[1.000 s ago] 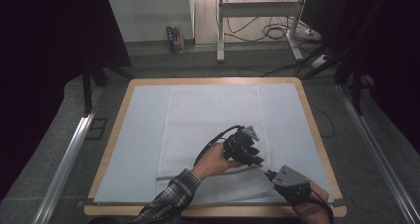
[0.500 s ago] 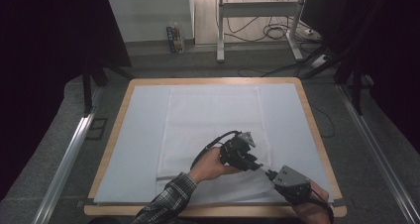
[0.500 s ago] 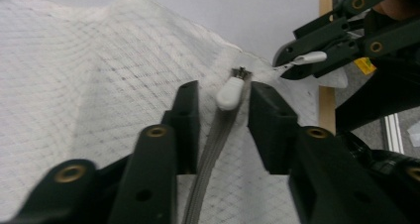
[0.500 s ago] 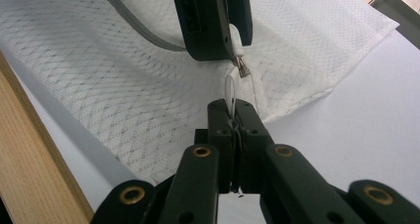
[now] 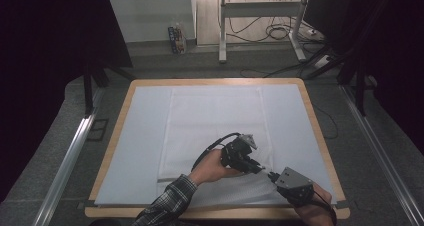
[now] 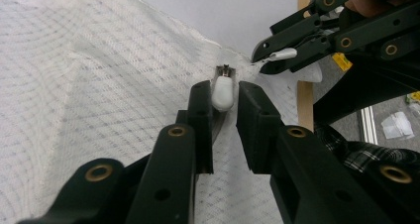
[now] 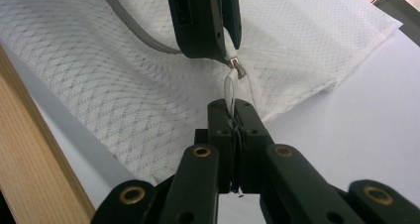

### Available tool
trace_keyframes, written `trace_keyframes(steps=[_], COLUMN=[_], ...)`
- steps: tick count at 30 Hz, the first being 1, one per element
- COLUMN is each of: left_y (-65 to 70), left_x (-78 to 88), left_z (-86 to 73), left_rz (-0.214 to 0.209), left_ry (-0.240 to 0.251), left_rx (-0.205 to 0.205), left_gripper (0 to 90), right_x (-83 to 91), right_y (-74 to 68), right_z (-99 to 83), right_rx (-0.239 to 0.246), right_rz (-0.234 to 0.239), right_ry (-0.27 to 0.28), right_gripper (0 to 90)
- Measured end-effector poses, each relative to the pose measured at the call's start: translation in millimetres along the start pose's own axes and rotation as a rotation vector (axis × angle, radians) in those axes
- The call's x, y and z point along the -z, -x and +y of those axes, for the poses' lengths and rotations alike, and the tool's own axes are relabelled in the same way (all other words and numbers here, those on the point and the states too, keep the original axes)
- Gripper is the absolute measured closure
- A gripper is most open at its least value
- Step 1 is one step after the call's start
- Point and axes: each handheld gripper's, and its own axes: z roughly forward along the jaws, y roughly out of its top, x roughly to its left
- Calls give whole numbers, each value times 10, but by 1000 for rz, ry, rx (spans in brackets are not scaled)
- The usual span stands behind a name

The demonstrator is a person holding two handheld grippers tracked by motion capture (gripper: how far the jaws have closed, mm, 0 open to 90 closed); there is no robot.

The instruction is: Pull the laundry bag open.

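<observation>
A white mesh bag (image 5: 215, 116) lies flat on the table with its zipper at the near right corner. My left gripper (image 6: 224, 87) has just been closing, and its pads now press on the white zipper pull (image 6: 222, 97). In the high view the left gripper (image 5: 261, 170) points right toward the right gripper (image 5: 272, 176). My right gripper (image 7: 232, 105) is shut on the white strip (image 7: 230, 87) at the bag's edge, just below the metal slider (image 7: 236, 67). The left gripper (image 7: 228, 53) hangs over that slider. The right gripper (image 6: 265, 55) pinches the cloth just beyond the pull.
A pale mat (image 5: 142, 136) covers the table inside a wooden frame (image 5: 315, 121). The frame's near edge (image 7: 34, 149) runs close beside the right gripper. A plaid sleeve (image 5: 167, 201) enters from the bottom. Beyond the table are a metal stand (image 5: 222, 26) and floor cables (image 5: 280, 33).
The left gripper has edged slightly toward the table's near edge, closer to the right gripper. The right gripper has kept still.
</observation>
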Motion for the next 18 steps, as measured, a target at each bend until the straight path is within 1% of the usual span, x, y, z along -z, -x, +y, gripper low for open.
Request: trace_keyframes(steps=[2, 5, 7, 8, 11, 12, 13, 15, 16, 18], left_y=[4, 19, 20, 32, 22, 26, 13, 16, 9, 14], left_x=[10, 32, 45, 36, 27, 13, 16, -4, -11, -38], left_z=[4, 10, 17, 18, 25, 27, 31, 39, 44, 48], left_rz=[1, -5, 1, 4, 4, 0, 0, 7, 12, 17], left_ry=[-4, 6, -16, -10, -10, 5, -6, -12, -27, -28], left_rx=[-7, -4, -27, -15, 0, 23, 13, 20, 9, 21], left_gripper=[741, 732, 730, 730, 735, 738, 738, 743, 749, 766], right_x=[-3, -3, -4, -3, -2, -4, -6, -10, -10, -9], right_y=[0, -1, -1, -1, -2, -3, -4, -12, -15, -17], right_z=[0, 0, -1, 0, 1, 1, 1, 2, 4, 5], right_rx=[2, -2, -3, -2, 3, 5, 7, 9, 12, 14], right_rz=[1, -1, -2, -2, -2, -3, -3, 0, 0, 0], right_ry=[-1, -1, -1, -1, -2, -3, -5, -7, -7, -6], right_gripper=[862, 862, 862, 862, 862, 862, 862, 862, 862, 862])
